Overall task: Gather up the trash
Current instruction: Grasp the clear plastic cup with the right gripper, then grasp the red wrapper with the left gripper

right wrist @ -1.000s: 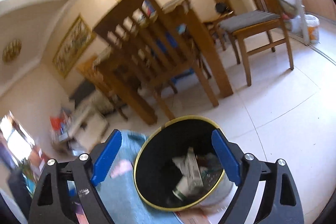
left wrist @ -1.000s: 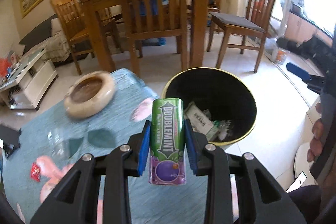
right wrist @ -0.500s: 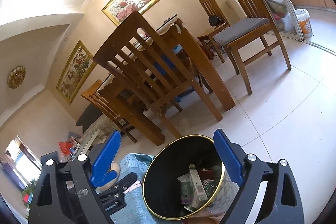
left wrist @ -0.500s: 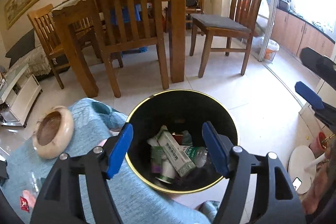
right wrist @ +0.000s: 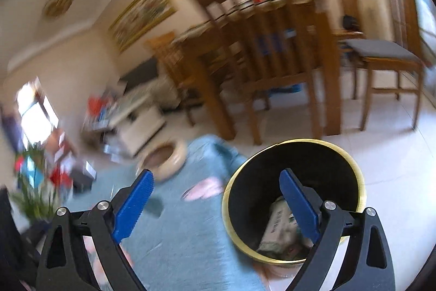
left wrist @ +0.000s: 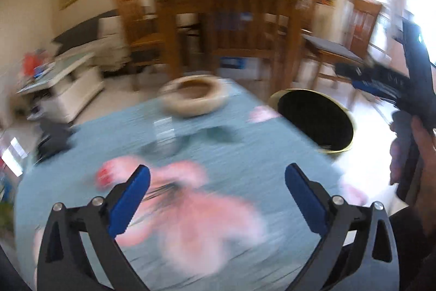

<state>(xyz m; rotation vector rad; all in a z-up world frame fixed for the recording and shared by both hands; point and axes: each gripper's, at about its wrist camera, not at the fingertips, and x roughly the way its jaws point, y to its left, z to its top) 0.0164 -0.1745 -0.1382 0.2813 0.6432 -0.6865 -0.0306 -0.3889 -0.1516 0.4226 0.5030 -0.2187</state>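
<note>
A black trash bin with a gold rim [left wrist: 313, 119] stands on the floor at the table's right edge; it also shows in the right wrist view [right wrist: 294, 198] with a carton [right wrist: 278, 228] and other trash inside. My left gripper [left wrist: 216, 198] is open and empty above the teal flowered tablecloth [left wrist: 245, 154]. A small red wrapper [left wrist: 105, 176] lies on the cloth left of its left finger. My right gripper [right wrist: 215, 202] is open and empty, over the bin's near left rim; it also shows at the right of the left wrist view [left wrist: 387, 83]. Both views are blurred.
A beige round ashtray [left wrist: 193, 97] and a clear glass [left wrist: 164, 138] sit on the table. Wooden chairs and a dining table [left wrist: 239, 26] stand behind. A white low cabinet [left wrist: 68, 83] is at the left. A green plant [right wrist: 35, 195] is at the far left.
The green Doublemint pack has left my left gripper and lies in the bin. My left gripper has swung back from over the bin to above the table. My right gripper turned left.
</note>
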